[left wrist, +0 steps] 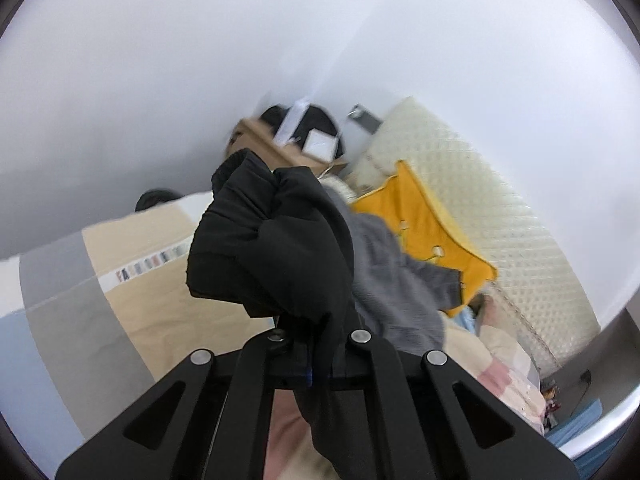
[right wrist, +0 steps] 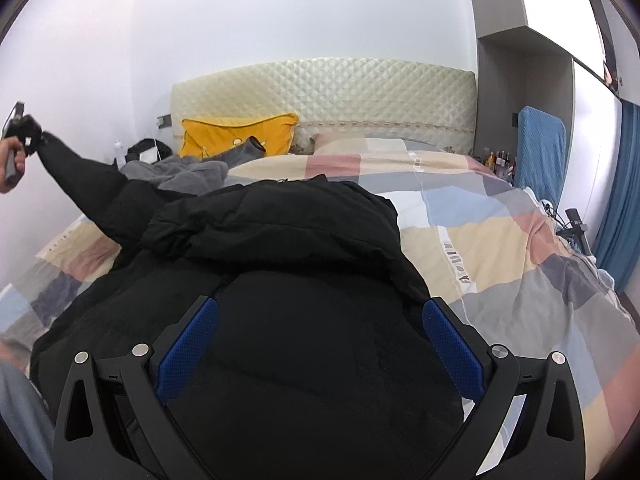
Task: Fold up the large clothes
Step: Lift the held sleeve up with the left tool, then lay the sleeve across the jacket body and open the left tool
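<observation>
Black puffer jacket [right wrist: 280, 280] lies spread on the bed's patchwork duvet [right wrist: 500, 248], hood toward the quilted cream headboard [right wrist: 324, 92]. One sleeve [right wrist: 80, 176] is pulled out taut toward the bed's left edge, its cuff pinched in the left gripper [right wrist: 38, 142]. Left wrist view confirms: left gripper [left wrist: 304, 344] closed tight on bunched black sleeve fabric [left wrist: 272, 240], which fills the centre of the frame and hides the fingertips. Right gripper [right wrist: 320, 344] is spread wide, blue pads [right wrist: 188, 344] on either side of the jacket body, directly over it; contact with the fabric cannot be told, and nothing is held. Open room: bare duvet to the right of the jacket, running to the bed's right edge; a narrower strip shows along the left edge. Grey garment [right wrist: 180, 172] and yellow cushion [right wrist: 236, 136] lie beyond the jacket near the headboard, the cushion against it. Only the right wrist view shows the blue chair back [right wrist: 540, 148] and blue curtain [right wrist: 624, 200] at right. Only the left wrist view shows the wooden bedside table [left wrist: 280, 148] beyond the sleeve, blurred.
</observation>
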The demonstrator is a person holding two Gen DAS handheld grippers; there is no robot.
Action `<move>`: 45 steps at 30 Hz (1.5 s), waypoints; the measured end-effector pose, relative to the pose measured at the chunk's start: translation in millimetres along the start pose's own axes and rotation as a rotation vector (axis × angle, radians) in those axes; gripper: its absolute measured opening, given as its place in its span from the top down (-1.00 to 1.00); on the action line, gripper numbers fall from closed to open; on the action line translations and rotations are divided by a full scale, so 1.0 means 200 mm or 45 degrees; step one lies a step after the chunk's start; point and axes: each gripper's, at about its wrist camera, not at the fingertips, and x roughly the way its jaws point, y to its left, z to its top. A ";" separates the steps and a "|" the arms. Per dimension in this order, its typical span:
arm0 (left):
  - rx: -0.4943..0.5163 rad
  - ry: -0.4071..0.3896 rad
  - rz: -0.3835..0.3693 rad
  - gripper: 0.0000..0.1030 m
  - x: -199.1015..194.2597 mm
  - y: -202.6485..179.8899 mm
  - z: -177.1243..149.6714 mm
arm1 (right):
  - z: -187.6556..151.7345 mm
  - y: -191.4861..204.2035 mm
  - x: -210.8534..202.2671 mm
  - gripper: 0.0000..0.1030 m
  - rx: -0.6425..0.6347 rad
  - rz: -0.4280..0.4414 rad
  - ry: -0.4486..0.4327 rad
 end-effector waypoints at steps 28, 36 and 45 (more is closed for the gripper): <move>0.682 -0.047 -0.357 0.95 -0.58 -1.43 -0.67 | 0.02 -0.39 -0.17 -0.99 0.117 0.062 -0.094; 0.895 0.070 -0.504 0.94 -0.54 -1.80 -1.17 | 0.03 -0.48 -0.15 -0.99 0.136 0.038 -0.102; 1.147 0.277 -0.619 0.94 -0.44 -2.04 -1.84 | 0.01 -0.60 -0.13 -0.99 0.272 0.021 -0.098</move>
